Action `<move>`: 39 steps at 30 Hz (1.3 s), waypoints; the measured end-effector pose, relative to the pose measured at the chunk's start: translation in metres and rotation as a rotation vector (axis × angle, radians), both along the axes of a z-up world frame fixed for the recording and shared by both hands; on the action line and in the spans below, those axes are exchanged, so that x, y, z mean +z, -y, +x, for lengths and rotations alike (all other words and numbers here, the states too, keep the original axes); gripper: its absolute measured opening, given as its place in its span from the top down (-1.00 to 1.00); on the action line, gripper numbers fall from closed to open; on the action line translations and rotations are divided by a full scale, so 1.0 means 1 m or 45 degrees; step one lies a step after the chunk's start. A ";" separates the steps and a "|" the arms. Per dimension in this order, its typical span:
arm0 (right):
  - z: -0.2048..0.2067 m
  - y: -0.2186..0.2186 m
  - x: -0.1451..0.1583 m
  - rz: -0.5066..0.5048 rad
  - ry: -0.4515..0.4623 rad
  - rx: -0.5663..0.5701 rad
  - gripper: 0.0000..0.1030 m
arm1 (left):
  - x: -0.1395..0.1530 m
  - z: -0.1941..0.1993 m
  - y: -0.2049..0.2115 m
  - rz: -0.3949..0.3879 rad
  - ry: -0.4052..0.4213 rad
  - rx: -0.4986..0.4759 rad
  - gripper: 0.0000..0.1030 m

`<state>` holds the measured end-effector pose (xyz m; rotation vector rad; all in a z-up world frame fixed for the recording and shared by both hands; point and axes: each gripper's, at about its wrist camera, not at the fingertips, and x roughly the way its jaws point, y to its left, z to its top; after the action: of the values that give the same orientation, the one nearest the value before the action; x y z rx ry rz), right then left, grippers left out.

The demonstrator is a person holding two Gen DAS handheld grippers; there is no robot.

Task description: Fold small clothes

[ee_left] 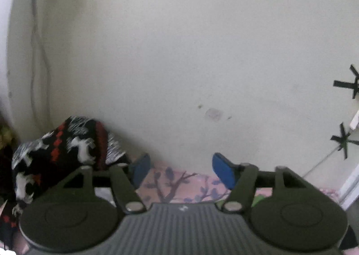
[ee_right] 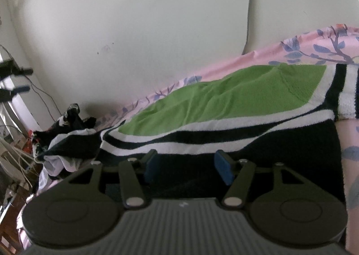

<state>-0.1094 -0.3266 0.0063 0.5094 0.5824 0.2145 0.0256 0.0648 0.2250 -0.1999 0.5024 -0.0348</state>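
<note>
Sweaters: 1 green-striped [ee_right: 224, 98], 1 patterned [ee_left: 67, 147]

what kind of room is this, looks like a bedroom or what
Probably a bedroom: clothes lie on a pink floral bedsheet pushed against a plain wall, with a green striped sweater spread out and a patterned black knit heaped nearby.

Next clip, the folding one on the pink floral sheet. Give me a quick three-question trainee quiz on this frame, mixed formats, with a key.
1. True or false: the right gripper is shut on the sweater.
2. The sweater's large centre panel is: A) red B) green C) yellow.
3. Fill in: the patterned knit beside the left gripper shows white ____ figures on black.

Key: 1. False, its jaws stand open over the black band. 2. B. 3. animal.
</note>
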 end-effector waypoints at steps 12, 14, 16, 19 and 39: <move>0.001 -0.002 0.000 -0.017 0.007 0.020 -0.41 | -0.121 -0.068 -0.149 -0.779 -0.342 0.184 -0.48; 0.001 -0.002 0.000 -0.016 0.006 0.020 -0.43 | -0.127 -0.066 -0.150 -0.847 -0.347 0.158 -0.48; 0.001 -0.003 0.000 -0.018 0.008 0.018 -0.45 | -0.130 -0.055 -0.145 -0.846 -0.359 0.145 -0.48; 0.000 -0.002 0.000 -0.016 0.018 0.011 -0.52 | -0.141 -0.033 -0.144 -0.839 -0.387 0.155 -0.35; -0.004 0.000 0.003 0.018 0.040 0.012 -0.56 | 0.007 0.073 0.047 -0.365 -0.239 -0.312 0.80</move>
<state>-0.1133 -0.3262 0.0092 0.5160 0.5532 0.2356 0.0988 0.0176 0.2322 -0.4239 0.7068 -0.3314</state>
